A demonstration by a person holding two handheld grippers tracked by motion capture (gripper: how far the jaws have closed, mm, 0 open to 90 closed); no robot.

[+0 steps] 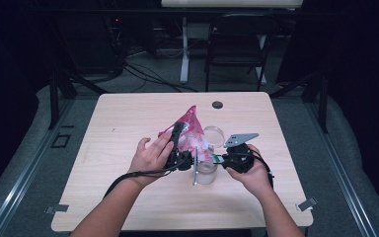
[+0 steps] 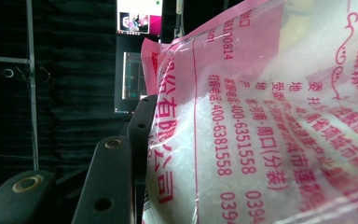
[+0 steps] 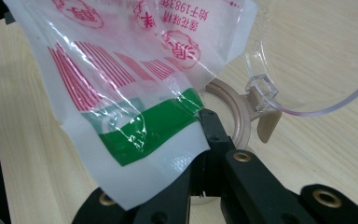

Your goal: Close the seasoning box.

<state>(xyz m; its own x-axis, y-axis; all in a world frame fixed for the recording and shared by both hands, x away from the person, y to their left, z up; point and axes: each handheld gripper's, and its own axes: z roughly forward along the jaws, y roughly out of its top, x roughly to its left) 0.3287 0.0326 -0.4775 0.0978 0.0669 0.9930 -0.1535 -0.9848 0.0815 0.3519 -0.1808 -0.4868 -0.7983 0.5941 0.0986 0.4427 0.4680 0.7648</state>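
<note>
A pink-printed plastic bag (image 1: 191,129) of white granules is held up over the wooden table (image 1: 128,123) between my two grippers. My left gripper (image 1: 180,133) clasps the bag's body; in the left gripper view the bag (image 2: 261,140) presses against one black finger (image 2: 107,186) and hides the other. My right gripper (image 1: 218,159) is shut on the bag's lower corner, by the green stripe (image 3: 154,126), at the tips of that gripper (image 3: 208,125). Under the corner stands a clear jar (image 1: 206,173) with a tan seal ring (image 3: 240,121) and its clear hinged lid (image 3: 317,56) swung open.
A round dark grommet (image 1: 217,104) sits near the table's far edge. Behind the table stand a black folding chair (image 1: 237,39) and a white desk leg (image 1: 184,49). Bare tabletop lies to the left and at the front.
</note>
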